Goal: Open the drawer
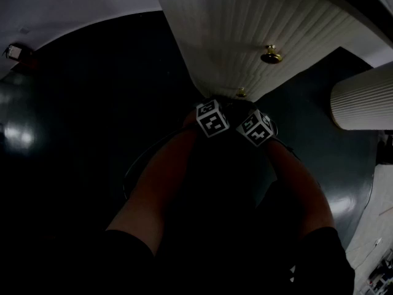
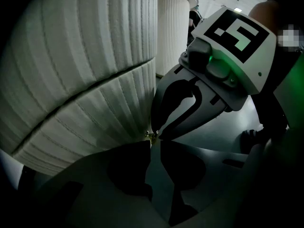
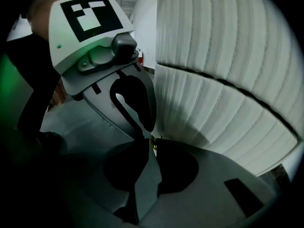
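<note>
A white ribbed cabinet (image 1: 227,35) faces me, one drawer front above another (image 2: 95,122). Low on it a small brass knob (image 1: 241,93) sticks out, and both grippers meet there. My right gripper (image 3: 153,148) is shut on that knob (image 3: 153,141), which shows at its tips. My left gripper (image 2: 153,144) comes from the other side. A narrow gap shows between its dark jaws, and the knob (image 2: 151,137) sits just at their tips. Each gripper's marker cube shows in the other's view. A second, larger brass knob (image 1: 271,56) sits higher on the cabinet.
A white ribbed round column (image 1: 362,97) stands to the right of the cabinet. The floor (image 1: 73,134) is dark and glossy. The person's forearms (image 1: 159,183) reach down to the grippers.
</note>
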Demonstrator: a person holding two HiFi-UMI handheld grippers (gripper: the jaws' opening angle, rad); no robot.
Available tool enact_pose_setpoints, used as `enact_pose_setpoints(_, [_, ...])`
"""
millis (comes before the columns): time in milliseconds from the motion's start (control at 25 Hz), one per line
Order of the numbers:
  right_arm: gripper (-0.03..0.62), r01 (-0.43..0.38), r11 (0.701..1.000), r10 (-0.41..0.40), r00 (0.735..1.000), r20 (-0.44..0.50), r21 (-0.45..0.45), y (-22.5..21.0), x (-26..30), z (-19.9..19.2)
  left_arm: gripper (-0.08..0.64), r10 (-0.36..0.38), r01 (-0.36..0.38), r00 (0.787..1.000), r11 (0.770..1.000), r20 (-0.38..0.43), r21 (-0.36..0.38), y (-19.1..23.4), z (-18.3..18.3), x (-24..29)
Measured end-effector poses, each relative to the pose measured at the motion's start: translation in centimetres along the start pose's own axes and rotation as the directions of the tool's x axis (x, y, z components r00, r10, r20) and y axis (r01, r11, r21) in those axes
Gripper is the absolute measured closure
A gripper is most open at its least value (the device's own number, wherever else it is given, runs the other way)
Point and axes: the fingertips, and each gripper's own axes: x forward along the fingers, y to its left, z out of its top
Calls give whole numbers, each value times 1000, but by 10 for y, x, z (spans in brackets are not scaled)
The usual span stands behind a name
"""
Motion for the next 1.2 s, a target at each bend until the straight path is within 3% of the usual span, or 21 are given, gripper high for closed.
enact_pose_setpoints(160, [572, 6, 997, -7, 1000, -18, -73, 0, 0, 0, 485, 21, -21, 1000, 999, -2, 40, 0, 4, -1])
enact_pose_setpoints(280, [572, 14, 991, -18, 999, -31, -133, 3, -1, 1, 485, 23, -23, 1000, 999, 9, 27, -2, 7, -5])
enact_pose_setpoints(440, [572, 73, 969, -87, 995, -49, -237, 0, 1, 1, 485, 28, -28, 1000, 999, 0, 44, -3, 7, -12])
enact_pose_setpoints(680, [572, 90, 972, -103, 993, -50, -216, 1, 3, 1, 485, 24, -22, 999, 998, -21, 63, -3, -10, -19])
enact_pose_setpoints(920, [572, 63, 978, -76, 995, -59, -198, 7, 0, 0, 485, 34, -34, 999, 999, 19, 4, 7, -12, -26])
enact_pose_setpoints(1200, [572, 24, 977, -37, 997, -62, -212, 32, -11, -10, 512, -82, 86, 996, 989, -39, 120, -21, -22, -21])
